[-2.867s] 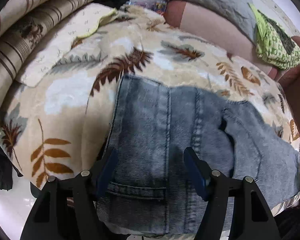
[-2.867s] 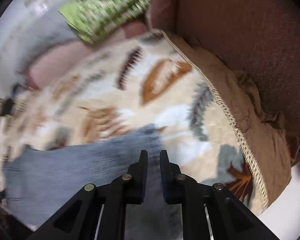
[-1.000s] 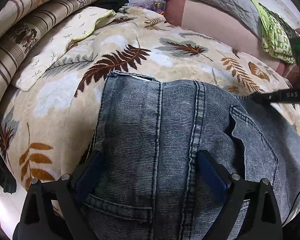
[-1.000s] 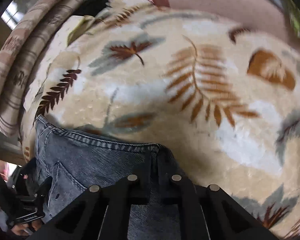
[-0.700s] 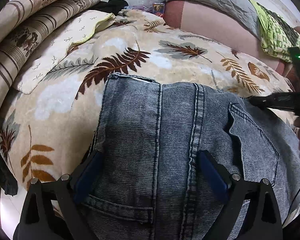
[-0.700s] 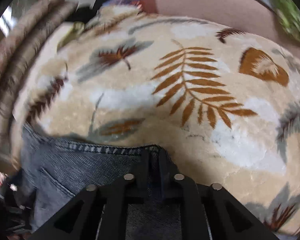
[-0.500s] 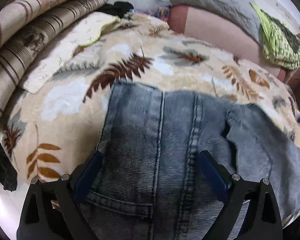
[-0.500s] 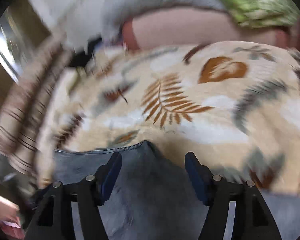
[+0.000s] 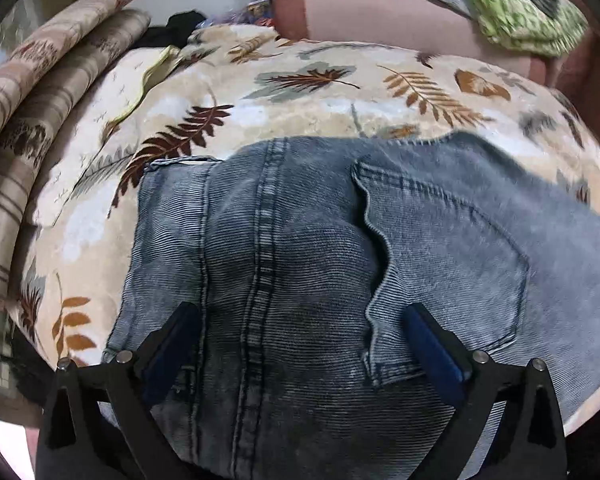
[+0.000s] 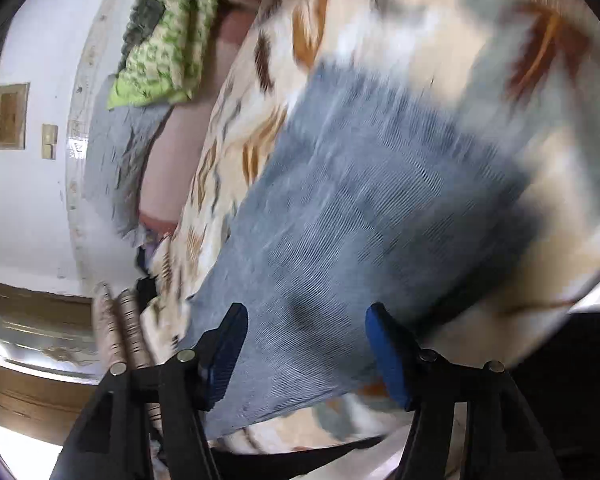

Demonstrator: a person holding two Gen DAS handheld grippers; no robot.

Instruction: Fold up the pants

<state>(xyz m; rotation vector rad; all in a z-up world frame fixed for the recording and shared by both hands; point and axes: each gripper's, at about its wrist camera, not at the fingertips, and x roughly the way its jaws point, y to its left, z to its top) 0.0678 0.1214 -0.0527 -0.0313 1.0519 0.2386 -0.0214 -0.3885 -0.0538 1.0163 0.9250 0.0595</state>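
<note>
**Op 1:** Since a second ago my right tongs [image 10: 304, 344] have let go of the denim edge they were clenched on and swung off, rolling hard; the wall now stands sideways in that view. Their jaws stand apart, nothing pinched, with blurred denim passing behind the gap.

**Op 2:** And the left?

**Op 1:** Left tongs [image 9: 300, 336] have slid a little along the cloth, and their jaws are opening, near full spread. Released. They hover over the jeans [image 9: 320, 248], straddling the double-stitched seam [image 9: 266, 240], the blue pads clear of the fabric as far as I can tell.

**Op 2:** Where do the jeans lie?

**Op 1:** Flat on the leaf-print blanket [image 9: 320, 80], seat end under my left tongs, back pocket [image 9: 452, 240] just right of the seam. One leg section [image 10: 360, 208] runs off toward the blanket's edge in the right view.

**Op 2:** Progress?

**Op 1:** My read: one fold is laid, a top layer sits doubled over the one below, edges roughly square at the upper left corner [image 9: 156, 166]. Still a long strip, so I judge at least one more fold across its length remains, then a smoothing. Roughly halfway.

**Op 2:** Surroundings?

**Op 1:** Striped bedding [image 9: 40, 92] stacked to the left, green patterned cloth [image 9: 524, 4] on the pink bolster behind. Neither touches the jeans.
</note>
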